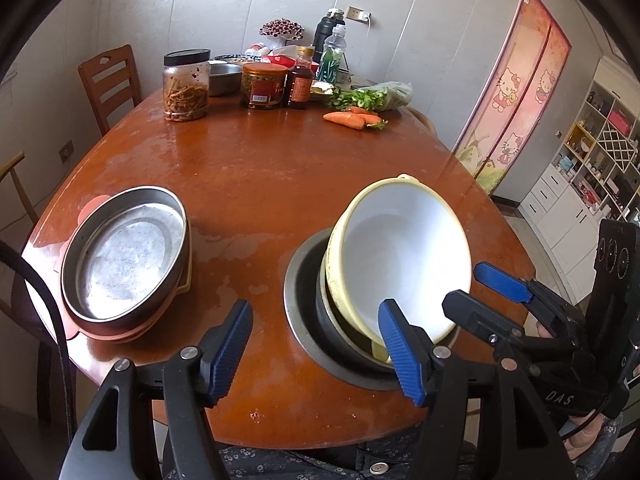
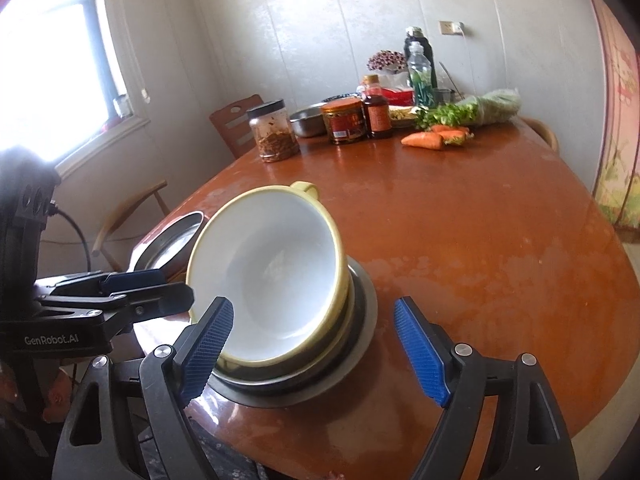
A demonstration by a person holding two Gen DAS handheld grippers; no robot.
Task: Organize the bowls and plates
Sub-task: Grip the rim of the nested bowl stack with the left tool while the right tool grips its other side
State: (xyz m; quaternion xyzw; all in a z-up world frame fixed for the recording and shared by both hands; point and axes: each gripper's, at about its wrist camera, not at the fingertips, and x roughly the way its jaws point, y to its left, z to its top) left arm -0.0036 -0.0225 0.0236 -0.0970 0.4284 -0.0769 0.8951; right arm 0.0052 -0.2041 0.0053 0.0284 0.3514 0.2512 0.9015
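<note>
A yellow bowl with a white inside lies tilted on a stack of metal dishes at the near table edge. A steel pan sits on an orange plate to the left. My left gripper is open and empty, low between the two stacks, its right finger against the bowl's near rim. My right gripper is open and empty, with the bowl's near rim between its fingers.
The brown oval table carries jars, bottles, a steel bowl, carrots and greens at its far end. Wooden chairs stand at the left. A cabinet stands at the right.
</note>
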